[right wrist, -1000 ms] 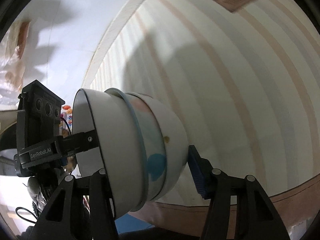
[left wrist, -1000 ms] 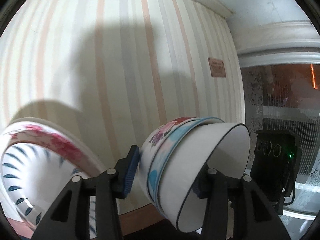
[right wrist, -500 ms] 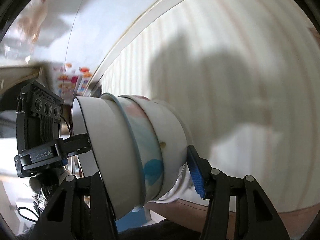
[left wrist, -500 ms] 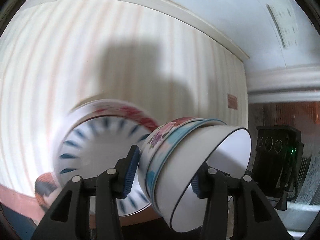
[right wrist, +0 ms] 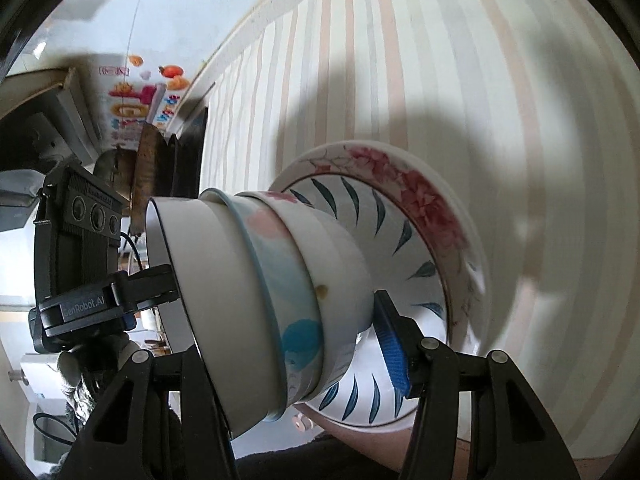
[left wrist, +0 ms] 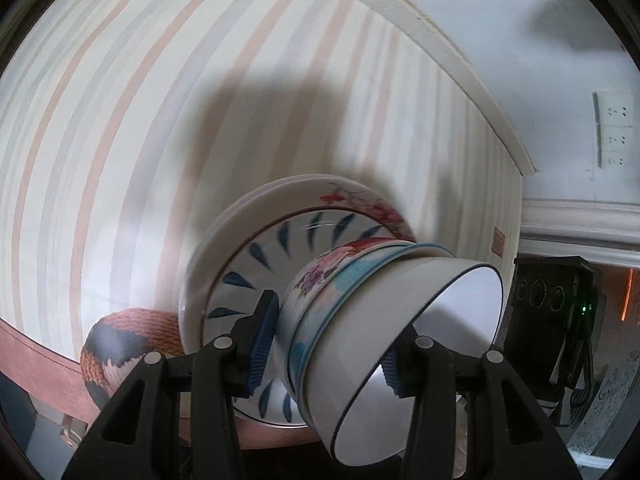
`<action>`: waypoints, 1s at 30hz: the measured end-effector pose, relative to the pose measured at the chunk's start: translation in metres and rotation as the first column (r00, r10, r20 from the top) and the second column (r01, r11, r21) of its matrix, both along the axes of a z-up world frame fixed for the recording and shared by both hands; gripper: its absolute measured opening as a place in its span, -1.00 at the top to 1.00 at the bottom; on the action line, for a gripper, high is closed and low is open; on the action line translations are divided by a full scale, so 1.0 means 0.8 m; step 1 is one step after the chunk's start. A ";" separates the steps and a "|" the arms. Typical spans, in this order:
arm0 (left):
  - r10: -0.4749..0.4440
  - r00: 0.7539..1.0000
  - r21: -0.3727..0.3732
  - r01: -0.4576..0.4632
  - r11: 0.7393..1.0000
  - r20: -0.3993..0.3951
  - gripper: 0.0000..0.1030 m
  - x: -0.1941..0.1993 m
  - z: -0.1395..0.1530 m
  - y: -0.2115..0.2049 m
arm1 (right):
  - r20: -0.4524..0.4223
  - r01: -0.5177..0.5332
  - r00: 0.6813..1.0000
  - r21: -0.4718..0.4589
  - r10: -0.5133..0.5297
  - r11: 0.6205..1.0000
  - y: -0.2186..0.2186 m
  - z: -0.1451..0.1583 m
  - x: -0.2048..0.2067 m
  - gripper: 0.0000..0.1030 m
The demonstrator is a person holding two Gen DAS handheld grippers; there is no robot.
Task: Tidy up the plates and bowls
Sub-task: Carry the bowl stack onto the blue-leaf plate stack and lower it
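left wrist view: your left claw (left wrist: 328, 344) and right claw (right wrist: 280, 344) both clamp the nested bowl stack (left wrist: 372, 312), steadying it toward the plates (left wrist: 256, 248) at 10 o'clock.

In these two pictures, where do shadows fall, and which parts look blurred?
Left wrist view: a broad shadow on the striped cloth above the plates. Right wrist view: plate rim smeared by motion; the bowl stack stays sharper.
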State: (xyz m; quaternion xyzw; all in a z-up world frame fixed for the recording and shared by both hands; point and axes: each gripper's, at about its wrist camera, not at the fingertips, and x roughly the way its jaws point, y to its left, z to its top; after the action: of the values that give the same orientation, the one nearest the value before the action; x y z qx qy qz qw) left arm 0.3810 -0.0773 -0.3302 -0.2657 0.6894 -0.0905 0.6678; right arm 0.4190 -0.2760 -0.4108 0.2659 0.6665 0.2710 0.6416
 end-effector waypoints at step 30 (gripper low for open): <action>-0.065 0.993 0.321 0.030 0.947 0.099 0.16 -0.035 0.049 -0.005 | 0.125 -0.030 0.991 -0.202 0.056 0.979 0.009 0.052 -0.011 -0.08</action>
State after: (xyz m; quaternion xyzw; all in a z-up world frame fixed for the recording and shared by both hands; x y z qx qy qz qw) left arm 0.3528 -0.0815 -0.2910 -0.1323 0.6641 -0.0083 0.7358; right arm 0.4105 -0.2687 -0.3696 0.1675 0.6526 0.2332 0.7012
